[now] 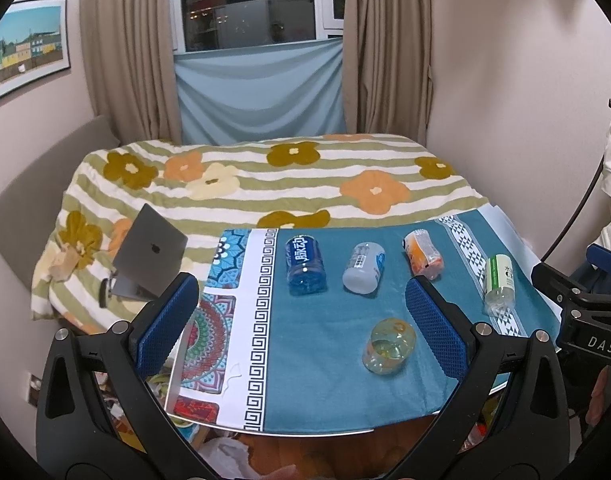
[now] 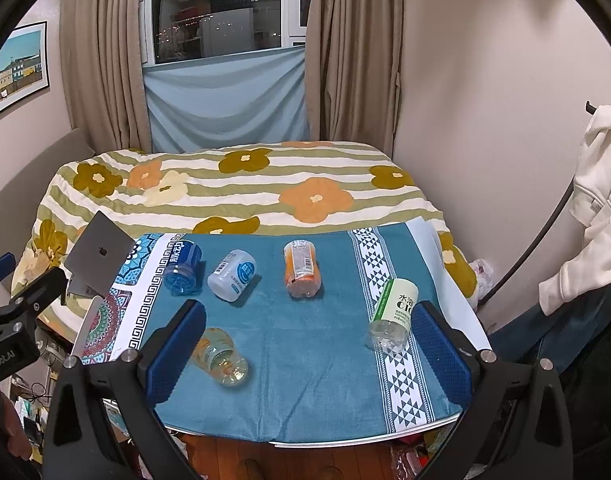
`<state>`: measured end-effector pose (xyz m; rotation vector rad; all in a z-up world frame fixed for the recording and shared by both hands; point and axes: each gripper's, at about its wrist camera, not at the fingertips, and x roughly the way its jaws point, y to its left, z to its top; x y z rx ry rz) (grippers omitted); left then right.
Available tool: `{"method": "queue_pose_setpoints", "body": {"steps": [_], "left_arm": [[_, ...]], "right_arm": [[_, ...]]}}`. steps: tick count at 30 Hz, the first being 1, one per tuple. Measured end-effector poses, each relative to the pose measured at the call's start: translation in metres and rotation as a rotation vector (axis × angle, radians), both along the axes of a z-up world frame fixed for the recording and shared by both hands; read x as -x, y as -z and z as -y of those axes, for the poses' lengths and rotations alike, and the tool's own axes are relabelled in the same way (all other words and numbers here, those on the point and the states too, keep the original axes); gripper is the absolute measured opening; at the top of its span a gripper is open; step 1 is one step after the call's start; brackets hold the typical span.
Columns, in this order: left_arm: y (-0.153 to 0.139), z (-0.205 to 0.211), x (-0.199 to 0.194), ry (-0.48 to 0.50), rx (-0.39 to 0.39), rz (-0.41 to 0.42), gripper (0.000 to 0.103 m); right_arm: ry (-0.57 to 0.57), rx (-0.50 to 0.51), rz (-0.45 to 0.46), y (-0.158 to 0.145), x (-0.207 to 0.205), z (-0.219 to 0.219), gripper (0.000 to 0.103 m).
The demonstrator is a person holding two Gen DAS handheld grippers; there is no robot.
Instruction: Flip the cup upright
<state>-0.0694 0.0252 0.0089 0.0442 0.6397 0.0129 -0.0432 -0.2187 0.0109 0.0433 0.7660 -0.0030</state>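
Teal patterned cloth (image 1: 325, 380) covers table, floral-quilt bed (image 2: 241, 196) behind. Five cut-bottle plastic cups lie on sides: blue-label cup (image 1: 305, 266), white-label cup (image 1: 364, 267), orange-label cup (image 1: 423, 254), green/white-label cup (image 2: 394, 316), clear yellowish cup (image 1: 389, 346) nearest front edge. Left gripper (image 1: 303, 322) jaws wide apart, holding nothing, above front edge. Right gripper (image 2: 309, 346) same.

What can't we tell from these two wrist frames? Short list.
- Yellow cup: right wrist view, the near left finger pad covers one side; its open end isn't clear.
- Green-label cup: left wrist view, small and warped near the fisheye edge; print unreadable.
- Laptop: only its lid back shows in both views.
- Table: near edge and underside cut off by gripper bodies.
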Motion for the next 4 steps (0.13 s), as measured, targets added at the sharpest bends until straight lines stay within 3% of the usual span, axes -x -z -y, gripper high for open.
{"method": "queue_pose_setpoints", "body": {"steps": [4], "left_arm": [[-0.0005, 0.0001, 0.0013, 0.0, -0.004, 0.01, 0.103]], "right_arm": [[0.001, 0.0, 0.001, 0.0, 0.0007, -0.0009, 0.103]]}}
